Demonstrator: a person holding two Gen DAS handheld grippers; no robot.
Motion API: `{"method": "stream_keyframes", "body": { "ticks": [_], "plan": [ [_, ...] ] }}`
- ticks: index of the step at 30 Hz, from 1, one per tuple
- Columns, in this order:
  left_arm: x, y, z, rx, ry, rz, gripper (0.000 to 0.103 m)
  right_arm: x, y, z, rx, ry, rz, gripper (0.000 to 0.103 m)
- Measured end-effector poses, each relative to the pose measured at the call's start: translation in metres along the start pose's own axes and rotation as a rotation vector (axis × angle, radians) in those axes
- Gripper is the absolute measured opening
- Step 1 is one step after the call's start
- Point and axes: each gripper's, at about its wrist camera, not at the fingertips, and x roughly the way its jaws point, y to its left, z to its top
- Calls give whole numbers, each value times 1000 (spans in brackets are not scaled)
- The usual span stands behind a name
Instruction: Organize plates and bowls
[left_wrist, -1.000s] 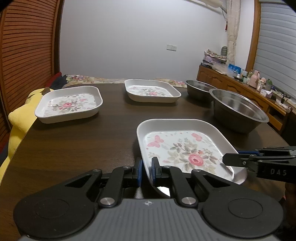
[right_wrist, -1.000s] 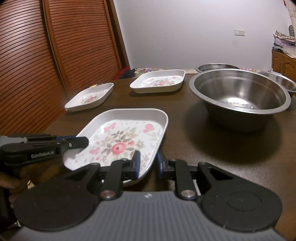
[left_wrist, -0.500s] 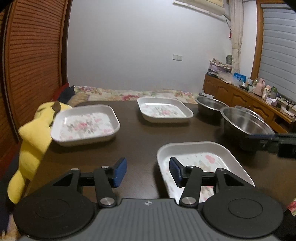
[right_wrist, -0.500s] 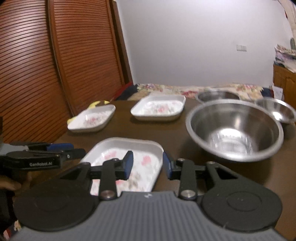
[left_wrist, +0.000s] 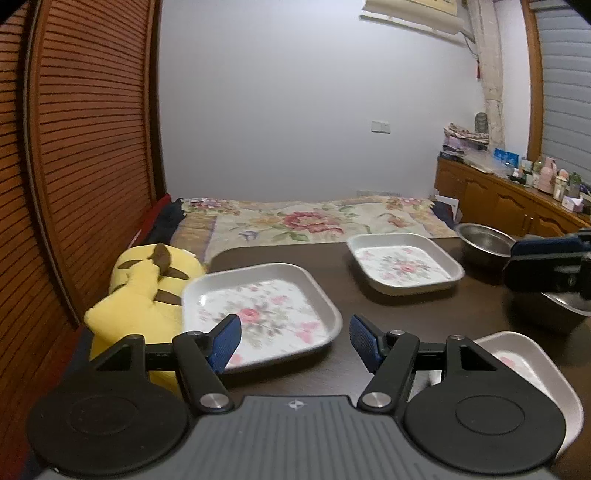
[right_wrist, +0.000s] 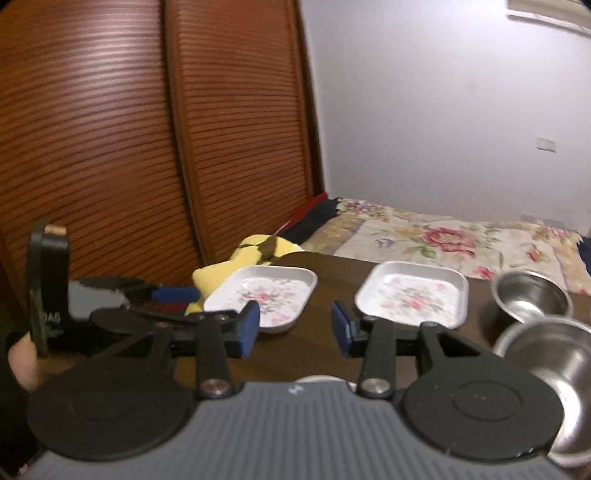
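- Both tools hung above the dark tabletop (left_wrist: 424, 314) with nothing in them: the left hand-held gripper (left_wrist: 295, 341) had its blue pads spread wide, and the right hand-held gripper (right_wrist: 293, 328) was spread wide too.
- Risk one: the left plate (left_wrist: 258, 310) sat right at the tabletop's left edge, against the yellow plush toy (left_wrist: 144, 288). A pinch on its near rim that pushed instead of closing could have slid it off that edge.
- Risk two: these plates had low sloped rims, and a shallow bite might have let one tip out of the pads when lifted.
- Risk three: the near plate (left_wrist: 535, 373) lay at the near edge, mostly hidden under the left tool's body, so a low swing could have clipped it unseen.
- Risk four: the two tools were close together over the right side, and the steel bowls would have rung and skidded if bumped.
- The count, then: three floral plates – left edge, near edge, and the far plate (left_wrist: 404, 267) toward the far edge.
- Bowls: two seen for sure, the small bowl (right_wrist: 532, 301) near the far right corner and the large bowl (right_wrist: 550, 365) nearer along the right edge. Any more, I couldn't tell.
- One plush toy, none of the dishes stacked yet.
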Motion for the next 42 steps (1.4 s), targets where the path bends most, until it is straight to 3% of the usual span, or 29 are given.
{"method": "stream_keyframes", "body": {
  "ticks": [5, 9, 18, 25, 31, 40, 42],
  "plan": [
    [15, 31, 3, -25, 19, 36, 67, 46, 5, 13, 28, 67, 39, 44],
    [23, 49, 0, -9, 23, 101, 67, 86, 12, 21, 20, 120, 4, 44],
    [50, 76, -5, -33, 67, 97, 66, 144, 12, 18, 34, 242, -52, 44],
    [71, 81, -10, -66, 116, 83, 48, 177, -2, 9, 84, 321, -97, 43],
    [80, 82, -13, -102, 145, 64, 29, 186, -17, 6, 130, 351, -89, 32],
    [89, 86, -9, -163, 171, 44, 25, 188, -21, 8, 140, 348, -47, 20],
    [88, 89, -9, -175, 168, 41, 8, 188, -20, 8, 140, 355, -28, 11]
  ]
}}
